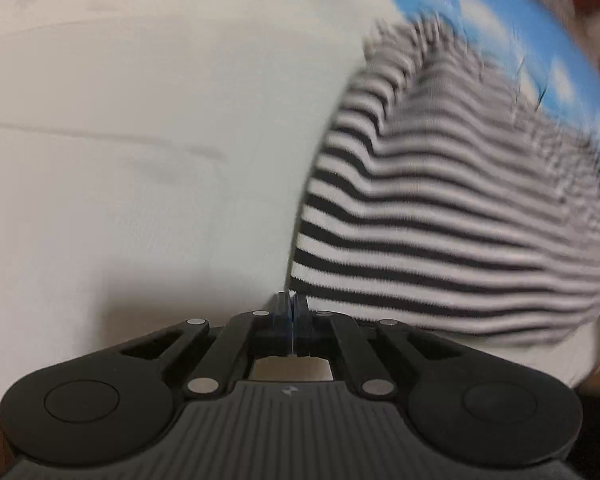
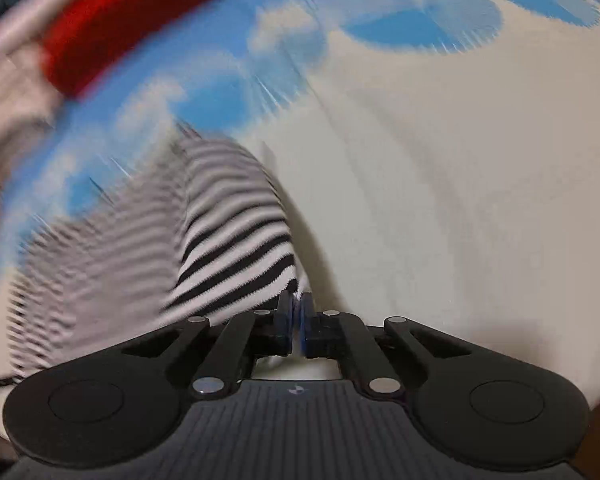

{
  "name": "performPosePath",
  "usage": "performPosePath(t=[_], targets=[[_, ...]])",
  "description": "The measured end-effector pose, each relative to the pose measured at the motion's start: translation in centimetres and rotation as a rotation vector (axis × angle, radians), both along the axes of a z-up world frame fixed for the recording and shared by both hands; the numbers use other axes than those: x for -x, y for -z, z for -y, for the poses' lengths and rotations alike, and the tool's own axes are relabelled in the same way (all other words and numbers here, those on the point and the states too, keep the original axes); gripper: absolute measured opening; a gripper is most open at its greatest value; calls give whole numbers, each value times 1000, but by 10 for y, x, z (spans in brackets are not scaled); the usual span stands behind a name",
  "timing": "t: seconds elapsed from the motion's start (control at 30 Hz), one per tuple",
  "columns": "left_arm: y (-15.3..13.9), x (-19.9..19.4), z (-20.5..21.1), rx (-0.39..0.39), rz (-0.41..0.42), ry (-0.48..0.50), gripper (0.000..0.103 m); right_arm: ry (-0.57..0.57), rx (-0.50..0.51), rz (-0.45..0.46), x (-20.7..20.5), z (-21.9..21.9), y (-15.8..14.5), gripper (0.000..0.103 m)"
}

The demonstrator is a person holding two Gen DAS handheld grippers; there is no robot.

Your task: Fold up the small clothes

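A small black-and-white striped garment [image 1: 452, 216] lies rumpled on a white cloth with blue patches, its near corners slightly raised.

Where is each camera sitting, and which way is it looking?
Left wrist: sits on the left gripper, looking steeply down at the striped garment edge pinched in its shut jaws; only gripper shows.
Right wrist: sits on the right gripper, looking steeply down at the garment's corner, pinched too; something red lies beyond.
Shared: the striped garment on the white and blue cloth.
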State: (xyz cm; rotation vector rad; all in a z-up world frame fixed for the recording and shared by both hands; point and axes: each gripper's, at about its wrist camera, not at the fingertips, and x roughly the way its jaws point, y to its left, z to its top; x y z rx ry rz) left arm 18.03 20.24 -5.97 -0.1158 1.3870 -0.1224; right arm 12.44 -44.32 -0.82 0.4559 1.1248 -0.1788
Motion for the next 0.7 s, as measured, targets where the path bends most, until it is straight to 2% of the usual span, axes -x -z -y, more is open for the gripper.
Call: performPosePath(t=[0.1,0.17,0.23,0.3,0.37,0.47,0.53,0.67,0.7], targets=[[-11,0,8,-20,65,13,1,-28,62,-37,-5,-10,5,2],[-31,-1,12,-27,178,14,6,-27,100,-25,-7,-15,1,4],[-48,0,18,28,276,37,14,-19,185,21,-6,-19,-8,7],[-53,1,25,101,304,61,20,-32,184,99,-8,-23,-18,10],[-54,2,42,114,303,110,20,-66,138,148,-10,-29,-22,15],[-41,-5,75,71,275,187,21,-150,106,166,-16,-43,-22,23],[-35,-4,82,34,247,219,22,-186,81,125,-21,-51,-16,27],[-19,-6,89,-29,190,236,27,-203,148,-61,-33,-59,13,28],[-16,-8,88,-39,183,238,29,-191,141,-61,-35,-59,13,28]])
